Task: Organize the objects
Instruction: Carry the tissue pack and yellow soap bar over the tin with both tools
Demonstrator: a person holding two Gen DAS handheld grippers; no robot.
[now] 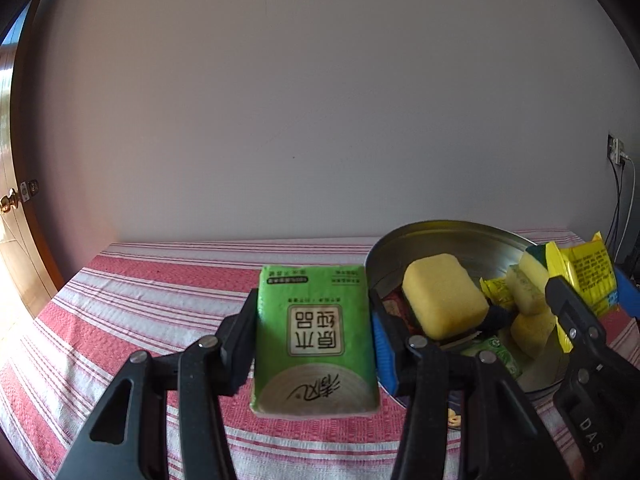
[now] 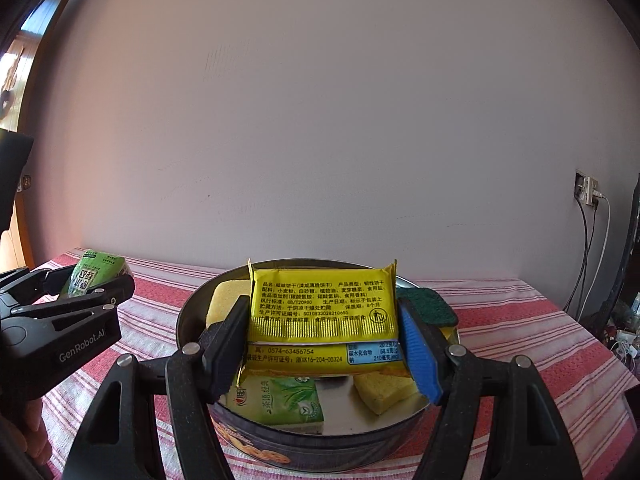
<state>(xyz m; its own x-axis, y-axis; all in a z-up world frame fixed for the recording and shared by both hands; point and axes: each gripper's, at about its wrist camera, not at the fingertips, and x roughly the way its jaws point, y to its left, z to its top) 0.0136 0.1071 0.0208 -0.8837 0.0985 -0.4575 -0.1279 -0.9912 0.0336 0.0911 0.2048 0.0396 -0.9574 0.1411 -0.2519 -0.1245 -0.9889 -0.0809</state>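
My left gripper [image 1: 314, 320] is shut on a green tissue pack [image 1: 314, 340], lifted over the striped cloth just left of the round metal tin [image 1: 460, 236]. The same green tissue pack [image 2: 94, 274] shows at the far left of the right wrist view, in the left gripper [image 2: 96, 284]. My right gripper [image 2: 322, 332] is shut on a yellow biscuit packet [image 2: 322, 316], held above the tin [image 2: 192, 312]. The yellow biscuit packet [image 1: 588, 268] also appears at the right of the left wrist view. Inside the tin lie yellow sponges [image 1: 444, 296], a green-backed sponge [image 2: 430, 306] and another green tissue pack [image 2: 280, 404].
A red-and-white striped cloth [image 1: 140, 300] covers the table, which meets a plain wall at the back. A wooden door with a brass handle [image 1: 12, 200] stands at the left. A wall socket with hanging cables [image 2: 588, 192] is at the right, with clutter beyond the table's right edge.
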